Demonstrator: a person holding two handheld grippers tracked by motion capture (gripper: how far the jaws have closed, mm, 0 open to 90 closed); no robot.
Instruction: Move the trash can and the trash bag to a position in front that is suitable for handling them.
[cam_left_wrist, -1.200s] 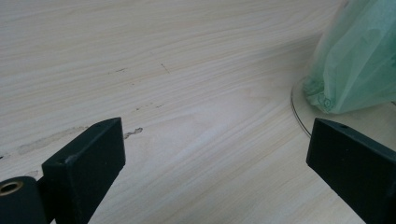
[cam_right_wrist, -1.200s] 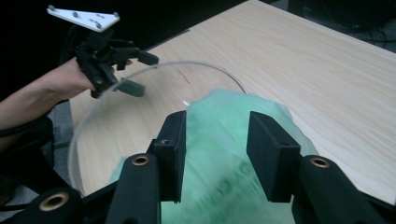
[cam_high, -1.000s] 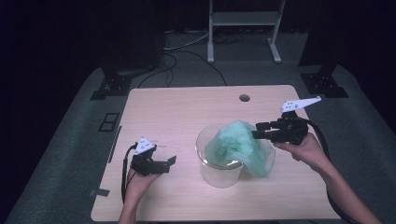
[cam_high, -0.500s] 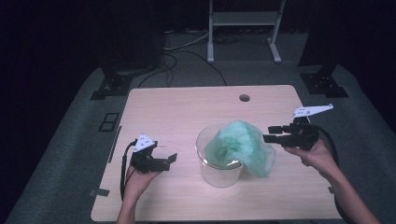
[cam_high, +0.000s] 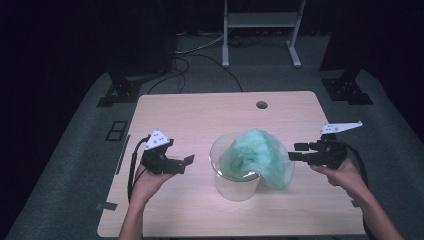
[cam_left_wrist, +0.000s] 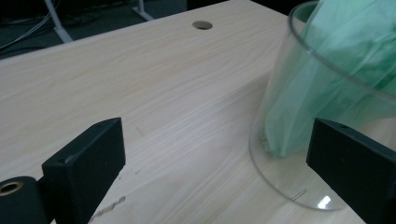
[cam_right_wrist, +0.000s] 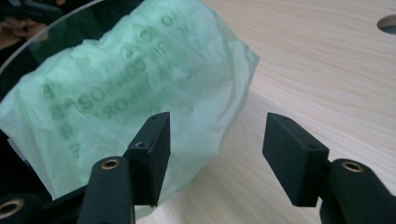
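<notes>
A clear glass bowl (cam_high: 236, 172) stands near the middle of the table (cam_high: 200, 115), with a green plastic bag (cam_high: 257, 155) stuffed inside and draped over its right rim. The right gripper (cam_high: 298, 153) sits just beside the bag, its jaws having just been opening, released with nothing between them. The left gripper (cam_high: 184, 162) hangs left of the bowl, jaws spread wide and holding nothing.

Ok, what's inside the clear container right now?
A green plastic bag sits in the clear container, bulging above the rim and draping over its right side. Anything beneath or inside the bag is hidden by its folds.
</notes>
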